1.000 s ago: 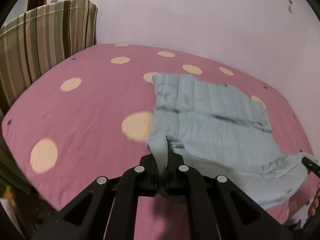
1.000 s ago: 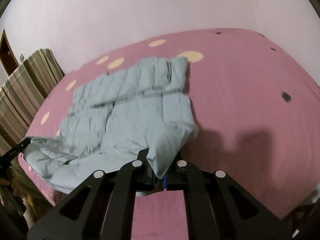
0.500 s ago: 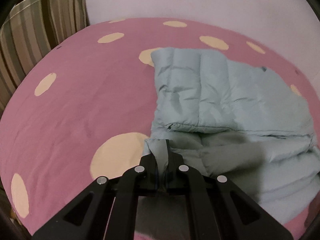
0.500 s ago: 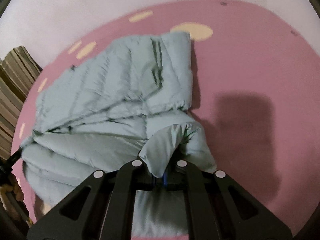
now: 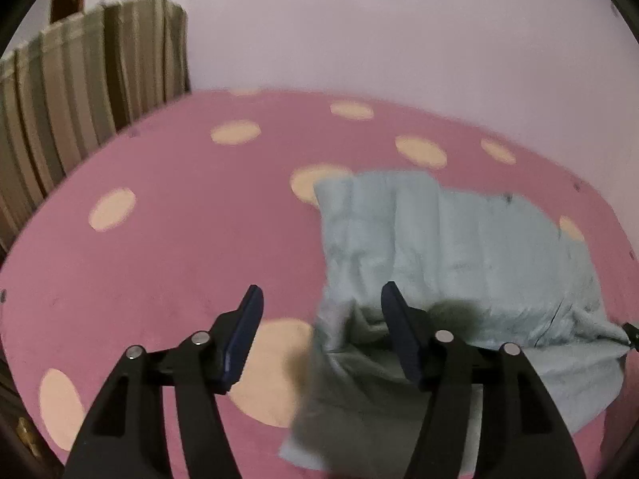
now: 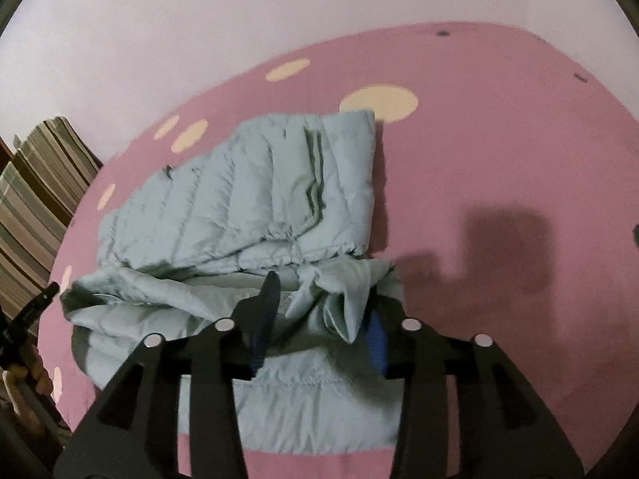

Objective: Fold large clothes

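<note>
A pale blue quilted jacket [image 5: 459, 247] lies partly folded on a pink bed sheet [image 5: 179, 247] with cream dots. In the left wrist view my left gripper [image 5: 319, 303] has its jaws opening; the jacket's left edge falls loose between them, with no pad pressing it. In the right wrist view the jacket [image 6: 255, 191] shows a doubled-over top layer. My right gripper [image 6: 323, 299] is also opening, and a bunched fold of cloth rests between its fingers, against the right one. The left gripper's tip [image 6: 40, 303] peeks in at the jacket's far left end.
A striped cushion or headboard [image 5: 80, 92] stands at the bed's left end against a plain pale wall [image 5: 379, 32]. Bare sheet [image 6: 499, 151] stretches to the right of the jacket. A shadow [image 6: 507, 243] falls on the sheet there.
Both grippers carried the jacket's near edge across onto the garment and then let go: their jaws, shut on cloth before, now stand apart. The folded layers have dropped onto the bed.
</note>
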The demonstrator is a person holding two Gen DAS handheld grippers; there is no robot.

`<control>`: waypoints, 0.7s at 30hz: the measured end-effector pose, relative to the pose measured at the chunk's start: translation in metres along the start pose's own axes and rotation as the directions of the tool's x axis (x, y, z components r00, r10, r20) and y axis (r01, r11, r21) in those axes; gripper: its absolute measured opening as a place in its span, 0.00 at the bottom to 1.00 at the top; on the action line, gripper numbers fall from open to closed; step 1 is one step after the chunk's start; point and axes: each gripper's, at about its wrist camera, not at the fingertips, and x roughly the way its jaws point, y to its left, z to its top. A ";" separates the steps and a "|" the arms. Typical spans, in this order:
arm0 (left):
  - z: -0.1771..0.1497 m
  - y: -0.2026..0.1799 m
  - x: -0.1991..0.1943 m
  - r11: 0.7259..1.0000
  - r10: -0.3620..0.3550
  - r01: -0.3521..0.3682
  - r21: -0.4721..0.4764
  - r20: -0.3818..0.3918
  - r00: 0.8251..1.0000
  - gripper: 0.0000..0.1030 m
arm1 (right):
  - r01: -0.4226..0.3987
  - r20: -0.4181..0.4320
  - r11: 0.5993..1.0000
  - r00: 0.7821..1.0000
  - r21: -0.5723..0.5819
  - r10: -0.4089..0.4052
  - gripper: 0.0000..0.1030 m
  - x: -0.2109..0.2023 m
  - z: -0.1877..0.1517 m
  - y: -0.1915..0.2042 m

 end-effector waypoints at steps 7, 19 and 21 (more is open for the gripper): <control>-0.018 0.029 -0.020 0.999 -0.033 0.033 -0.029 0.005 0.999 0.60 | 0.068 0.058 0.998 0.996 -0.016 -0.067 0.54 -0.033 -0.013 -0.011; -0.041 0.016 0.014 0.994 -0.090 0.095 0.054 -0.086 0.992 0.60 | 0.057 0.005 0.993 0.998 -0.101 -0.057 0.56 -0.005 -0.017 -0.004; -0.035 0.010 0.025 0.989 -0.121 0.128 0.067 -0.100 0.988 0.60 | 0.053 -0.002 0.990 0.999 -0.129 -0.054 0.62 0.007 -0.012 0.001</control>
